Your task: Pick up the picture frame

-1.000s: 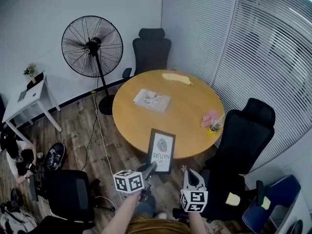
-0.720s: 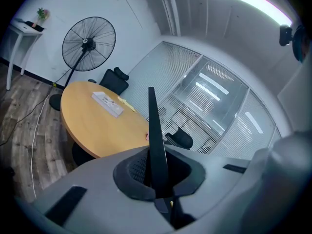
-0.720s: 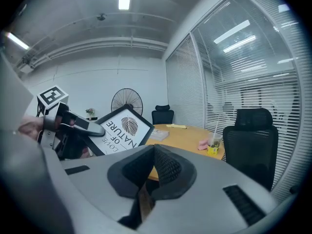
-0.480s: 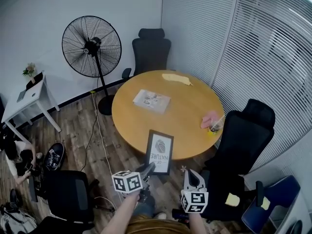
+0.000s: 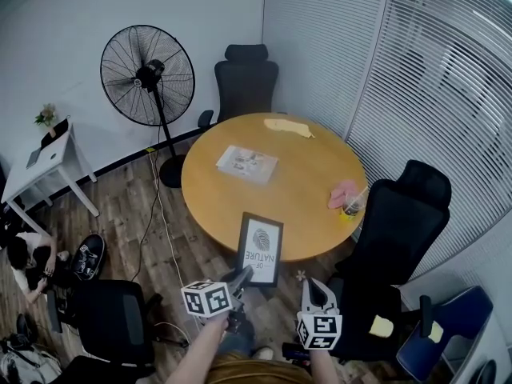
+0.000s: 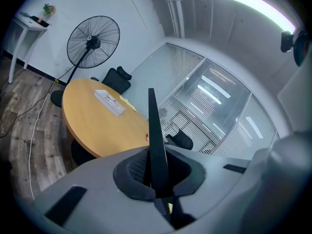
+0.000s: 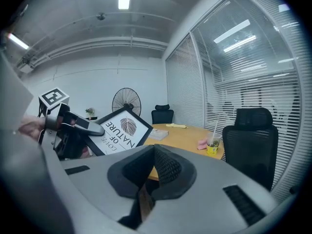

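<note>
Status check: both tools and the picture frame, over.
Left tool shut on picture frame, held off the table. Right tool shut, empty. Nothing in the way.

The black picture frame (image 5: 262, 249) with a leaf print is aloft, nearly upright.
</note>
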